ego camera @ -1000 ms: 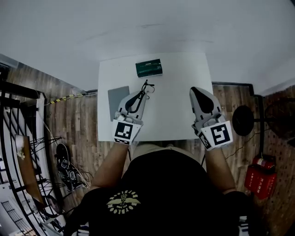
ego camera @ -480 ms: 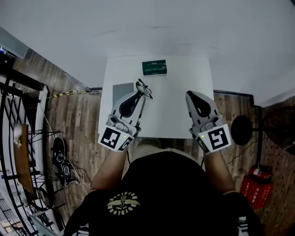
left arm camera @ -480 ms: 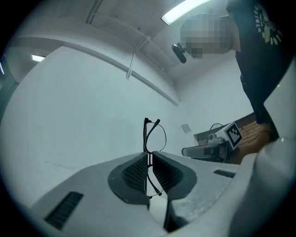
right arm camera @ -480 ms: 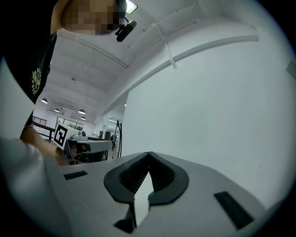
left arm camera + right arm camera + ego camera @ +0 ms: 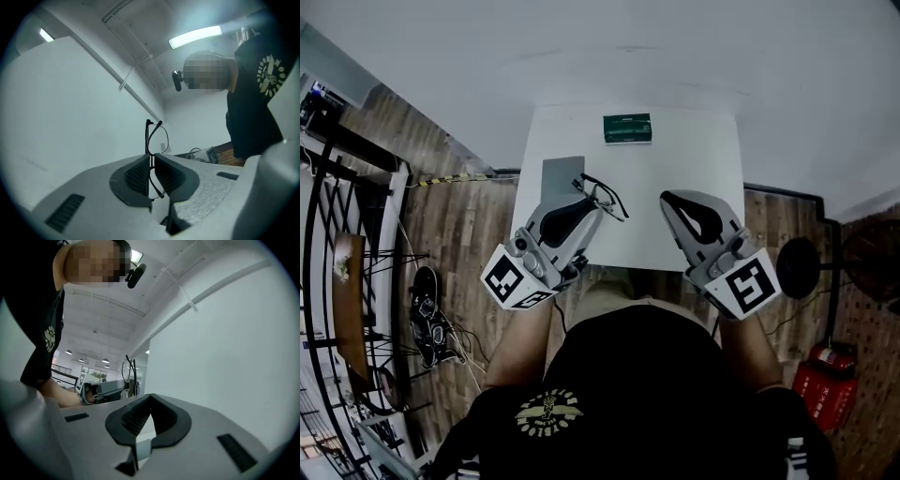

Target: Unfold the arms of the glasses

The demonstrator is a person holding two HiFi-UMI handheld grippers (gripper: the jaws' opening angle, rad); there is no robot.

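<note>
The left tongs (image 5: 583, 201) point away from the body and tilt a little upward. Their jaws are pressed together on the thin frame of the glasses (image 5: 606, 195), which stand up out of the pads. The right tongs (image 5: 668, 199) lie about level, well apart from the left pair, jaws closed with nothing between them. The left forearm (image 5: 523, 342) and right forearm (image 5: 750, 339) both reach forward from the torso, elbows bent.

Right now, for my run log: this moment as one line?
left gripper: shut on glasses, above table | right gripper: shut, empty | arms: look folded
</note>
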